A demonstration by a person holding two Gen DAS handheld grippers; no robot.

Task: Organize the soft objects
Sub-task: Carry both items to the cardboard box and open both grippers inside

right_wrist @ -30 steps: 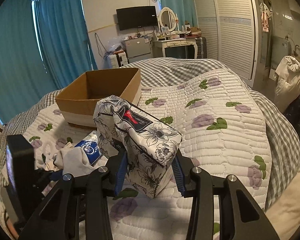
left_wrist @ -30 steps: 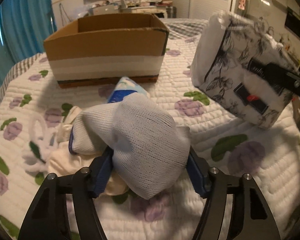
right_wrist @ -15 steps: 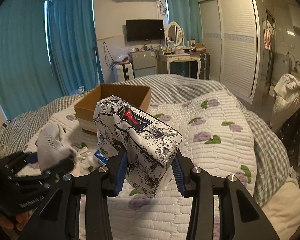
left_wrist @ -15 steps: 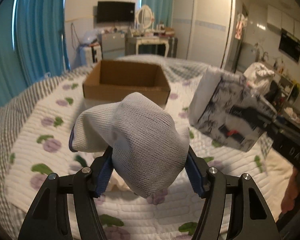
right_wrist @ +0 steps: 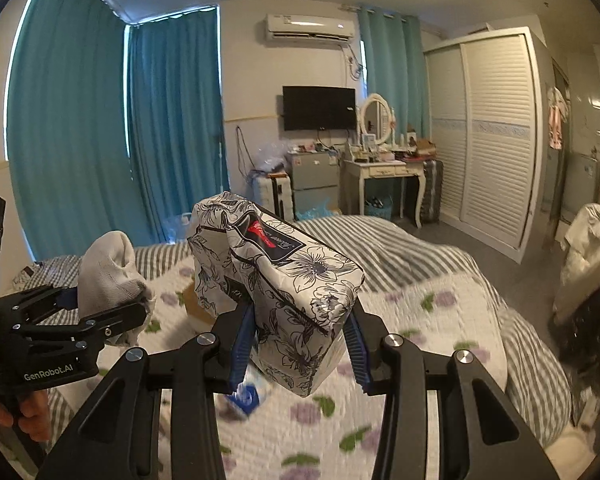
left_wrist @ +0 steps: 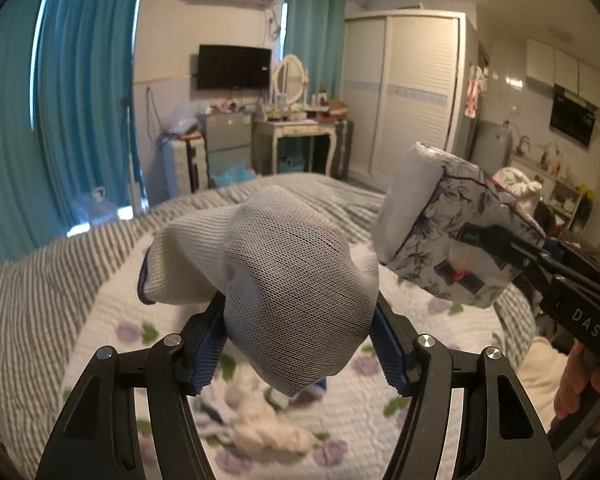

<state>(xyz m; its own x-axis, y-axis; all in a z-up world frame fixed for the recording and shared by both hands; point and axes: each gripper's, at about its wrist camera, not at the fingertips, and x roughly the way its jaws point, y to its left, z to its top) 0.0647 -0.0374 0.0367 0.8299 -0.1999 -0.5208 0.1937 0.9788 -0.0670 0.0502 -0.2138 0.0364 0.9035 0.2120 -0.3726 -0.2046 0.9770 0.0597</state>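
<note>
The left gripper's (left_wrist: 300, 344) jaws pinch a white knitted glove (left_wrist: 284, 280), which bulges up and forward between the blue pads and droops a little below them. The right gripper's (right_wrist: 300, 344) jaws clamp a floral-printed soft tissue pack (right_wrist: 284, 292) low on its sides, so most of the pack stands tilted above the jaws.

Both items are held in the air above the quilted bed (right_wrist: 440, 340), side by side and near each other but apart; neither is in any container. A sliver of brown, probably a cardboard box (right_wrist: 198, 308), shows behind the tissue pack in the right wrist view, too hidden to be sure. Judging from this, the task is in its carrying stage: two soft things are picked up and not yet put down, and more wait on the bed, namely a crumpled white cloth (left_wrist: 268, 428) and a blue packet (right_wrist: 246, 396) below the jaws.

Both grippers are raised and point nearly level across the bed toward the far wall. The right one sits to the right of the left, at about the same height.
</note>
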